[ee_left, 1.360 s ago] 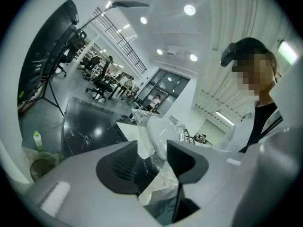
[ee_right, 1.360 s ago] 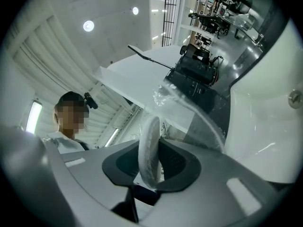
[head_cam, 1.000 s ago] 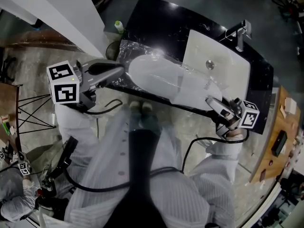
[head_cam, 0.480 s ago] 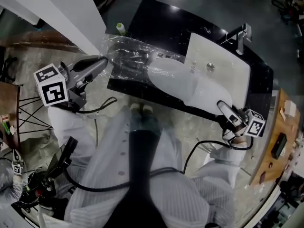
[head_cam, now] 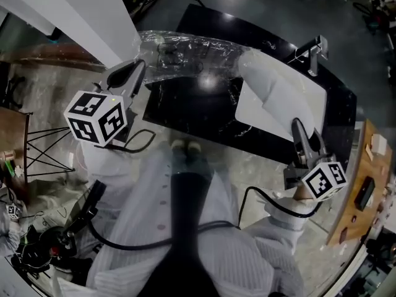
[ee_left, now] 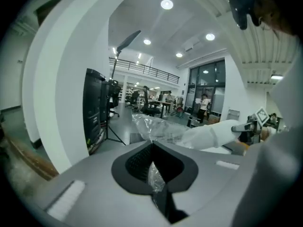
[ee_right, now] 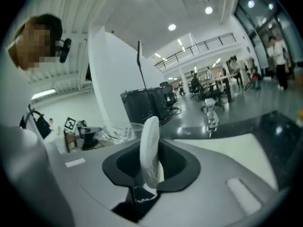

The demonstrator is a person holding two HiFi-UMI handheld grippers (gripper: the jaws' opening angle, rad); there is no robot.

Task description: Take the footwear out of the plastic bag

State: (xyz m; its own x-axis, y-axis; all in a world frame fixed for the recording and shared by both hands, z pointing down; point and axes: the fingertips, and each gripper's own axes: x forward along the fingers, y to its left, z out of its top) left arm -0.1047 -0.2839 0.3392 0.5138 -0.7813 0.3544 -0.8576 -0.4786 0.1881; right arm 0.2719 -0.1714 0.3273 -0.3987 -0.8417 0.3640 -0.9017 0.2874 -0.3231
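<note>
The clear plastic bag point(head_cam: 192, 53) hangs stretched above the black counter point(head_cam: 198, 107). My left gripper point(head_cam: 140, 68) is shut on the bag's left end, and the film point(ee_left: 154, 174) shows pinched between its jaws. The white footwear point(head_cam: 267, 84) is lifted over the sink, its toe end at the bag's open mouth. My right gripper point(head_cam: 298, 127) holds its near end. The jaws have just been closing, with the footwear point(ee_right: 149, 148) edge-on between them. In the left gripper view, the footwear point(ee_left: 208, 135) runs from the bag to the right gripper point(ee_left: 246, 126).
A white sink point(head_cam: 309, 98) with a chrome tap point(head_cam: 314, 47) is set in the counter's right half. A white pillar point(head_cam: 86, 11) stands at the left, and a small bottle point(head_cam: 150, 37) near the counter's back corner. Cables hang at my legs.
The footwear, which lay inside the bag on the counter, has been drawn right and lifted over the sink. The left gripper pulled the bag back and left, stretching it out nearly empty.
</note>
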